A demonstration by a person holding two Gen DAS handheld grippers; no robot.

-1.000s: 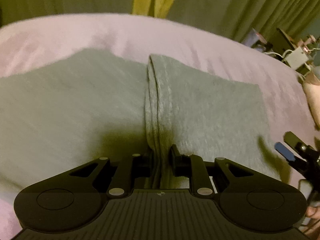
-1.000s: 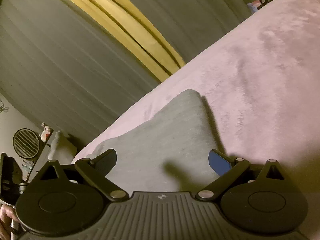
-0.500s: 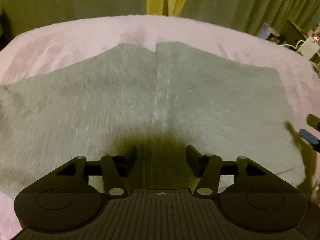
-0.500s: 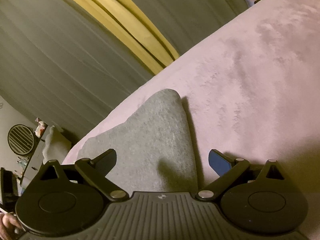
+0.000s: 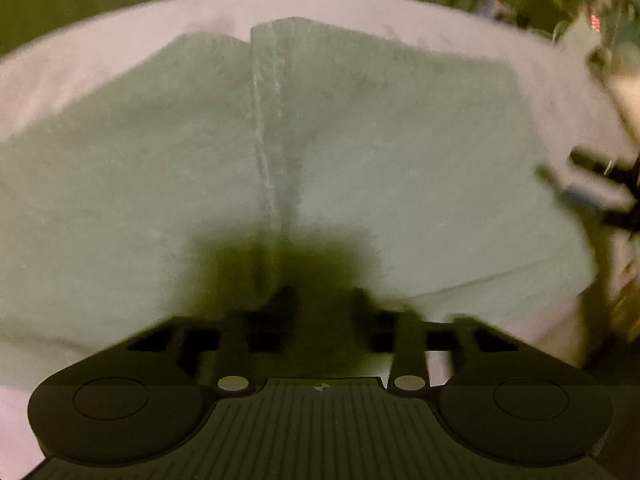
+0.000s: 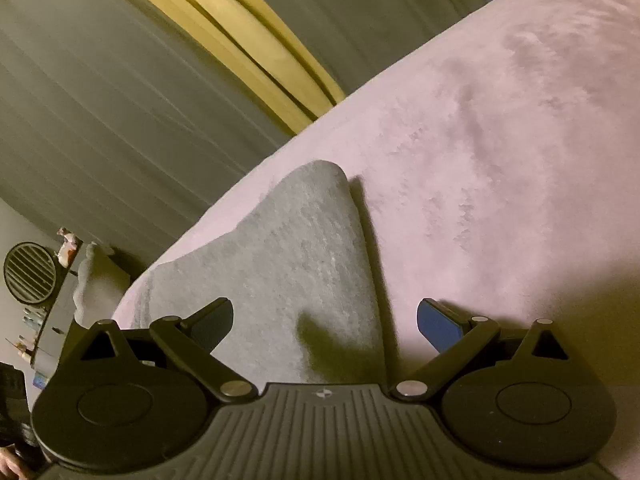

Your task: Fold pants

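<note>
The grey pants (image 5: 400,152) lie flat on the pink blanket (image 5: 100,64), with a fold edge (image 5: 264,120) running away from me down the middle. My left gripper (image 5: 322,300) is open and empty, hovering over the near part of the pants; the view is blurred. My right gripper (image 5: 592,184) shows at the pants' right edge in that view. In the right wrist view my right gripper (image 6: 324,318) is open and empty, its jaws wide either side of a corner of the pants (image 6: 288,264).
Green curtains (image 6: 120,100) with a yellow strip (image 6: 240,40) hang behind the bed. A shelf with a round fan (image 6: 30,278) and small items stands at the left. Cluttered things (image 5: 592,24) sit beyond the bed's far right. The pink blanket (image 6: 500,140) spreads to the right.
My left gripper let go of the pants' fold and opened, then drew back; the pants now lie flat. My right gripper stayed open and shifted slightly along the pants' corner.
</note>
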